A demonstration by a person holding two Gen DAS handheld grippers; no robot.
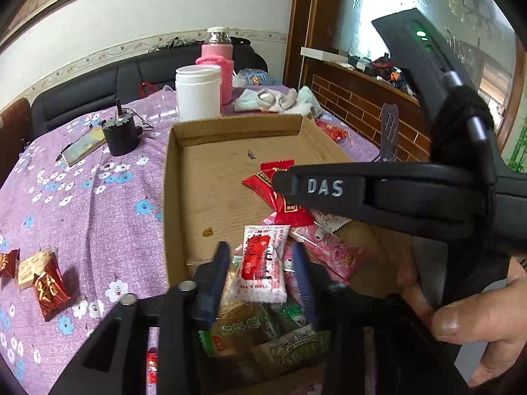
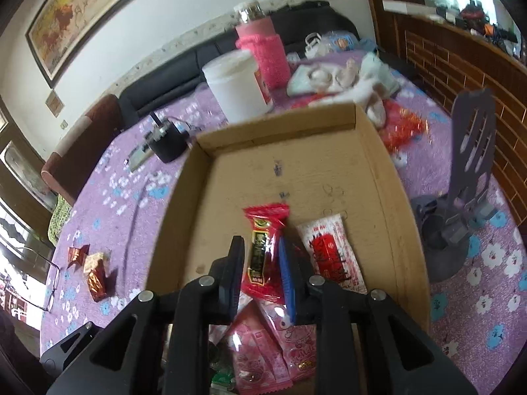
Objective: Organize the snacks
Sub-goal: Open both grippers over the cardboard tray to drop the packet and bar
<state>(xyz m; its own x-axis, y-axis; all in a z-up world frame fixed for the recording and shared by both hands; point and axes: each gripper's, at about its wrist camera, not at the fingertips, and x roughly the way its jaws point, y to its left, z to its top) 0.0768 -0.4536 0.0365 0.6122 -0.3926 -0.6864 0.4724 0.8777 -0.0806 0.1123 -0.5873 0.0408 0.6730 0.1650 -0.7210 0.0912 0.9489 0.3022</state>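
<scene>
The left gripper (image 1: 260, 265) stands over the near end of a cardboard tray (image 1: 171, 197), its jaws apart around a white sachet (image 1: 263, 263) with a red panel; the pads do not press on it. The sachet's lowest line seems to read "ALL'S WELL", and its other print is too small to read. It lies on top of a heap of snacks: green packets (image 1: 250, 332), one marked "SMALL LINE", and pink packets (image 1: 326, 250).

The right gripper (image 2: 262, 256) is clamped on a red wrapper (image 2: 263, 250) with a dark label, unreadable, held above the tray floor. In the left view this gripper's finger shows the letters "DAS" (image 1: 324, 187).

On the purple flowered cloth (image 1: 98, 197) left of the tray lie three loose candies (image 1: 36, 276). Beyond the tray stand a white jar (image 1: 197, 93) and a bottle in a pink knitted sleeve (image 1: 217, 62).
</scene>
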